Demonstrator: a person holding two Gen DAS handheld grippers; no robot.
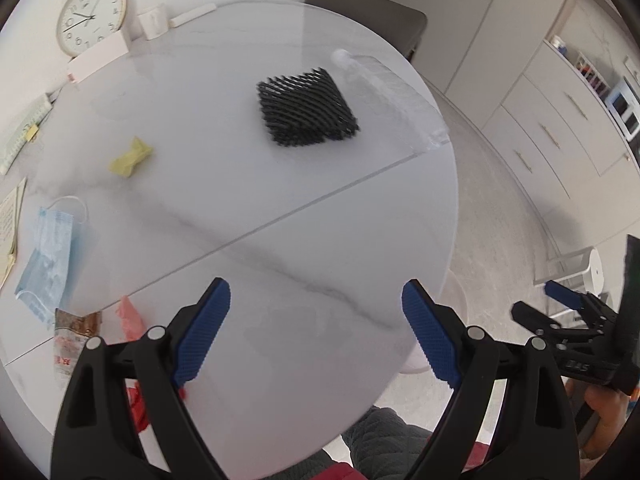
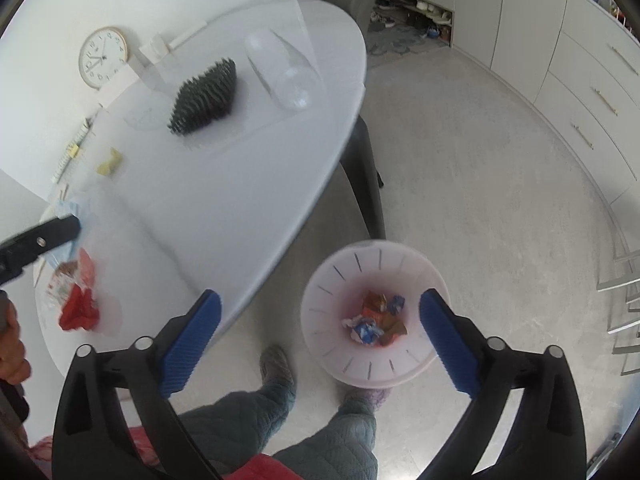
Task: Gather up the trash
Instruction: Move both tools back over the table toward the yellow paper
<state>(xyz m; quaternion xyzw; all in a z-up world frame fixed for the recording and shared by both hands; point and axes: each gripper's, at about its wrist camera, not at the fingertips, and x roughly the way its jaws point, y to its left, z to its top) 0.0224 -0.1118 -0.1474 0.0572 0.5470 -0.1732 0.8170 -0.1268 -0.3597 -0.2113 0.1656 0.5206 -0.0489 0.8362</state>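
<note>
In the left wrist view, the left gripper (image 1: 316, 328) tilts down over the white marble-look table (image 1: 280, 208), its ribbed blue pads spread apart and holding nothing. A black foam mesh sleeve (image 1: 306, 108), a crumpled yellow scrap (image 1: 131, 158) and a pleated blue mask (image 1: 48, 256) lie ahead.

In the right wrist view, the right gripper (image 2: 320, 340) hangs wide open above the slotted white bin (image 2: 340, 280), where crumpled wrappers (image 2: 378, 318) lie. A red, possibly plastic, scrap (image 2: 80, 308) sits blurred on the table.
</note>
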